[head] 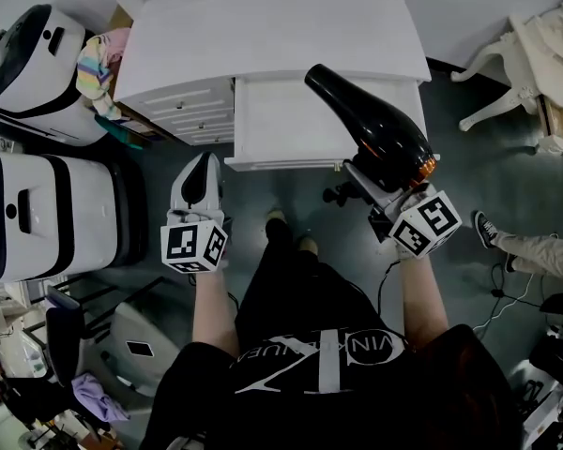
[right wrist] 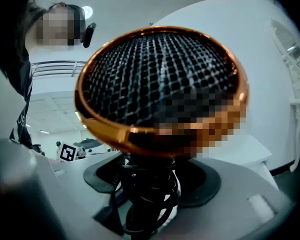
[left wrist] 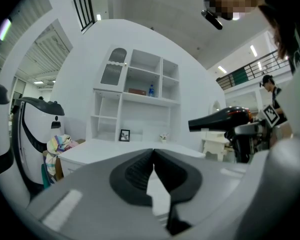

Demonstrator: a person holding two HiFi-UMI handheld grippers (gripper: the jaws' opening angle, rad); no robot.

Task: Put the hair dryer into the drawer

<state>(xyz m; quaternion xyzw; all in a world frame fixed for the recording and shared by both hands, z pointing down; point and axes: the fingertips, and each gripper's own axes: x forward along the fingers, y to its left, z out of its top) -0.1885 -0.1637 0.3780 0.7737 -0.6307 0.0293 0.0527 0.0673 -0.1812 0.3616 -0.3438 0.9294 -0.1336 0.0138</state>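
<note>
A white surface (head: 272,26) fills the upper middle of the head view, standing on a dark grey floor (head: 488,167). Its drawer (head: 281,163) is pulled open toward me, with a bare white inside. A white chair (head: 507,73) sits at the upper right, and two white and black machines (head: 47,214) stand along the left edge.

My right gripper (head: 373,187) has its jaws closed on the handle of the hair dryer (head: 371,125). The dryer is in the air over the drawer's front right corner, its black barrel slanting up and left across the open drawer. In the right gripper view its copper-ringed mesh grille (right wrist: 160,84) fills the upper frame. Below it, a black cord (right wrist: 147,194) is coiled round the handle between the jaws of the right gripper (right wrist: 150,184).

My left gripper (head: 206,160) hangs just in front of the drawer's left corner. In its own view the left gripper (left wrist: 153,156) has its jaws closed together on nothing. Beyond them I see a white shelf unit (left wrist: 140,104) holding a small picture frame (left wrist: 124,135) and a blue bottle (left wrist: 151,90), and the dryer (left wrist: 220,120) at the right.

For writing, each gripper's cube (head: 424,223) carries black square markers. The white lettering on my black shirt (head: 328,354) is too broken up for me to read.
</note>
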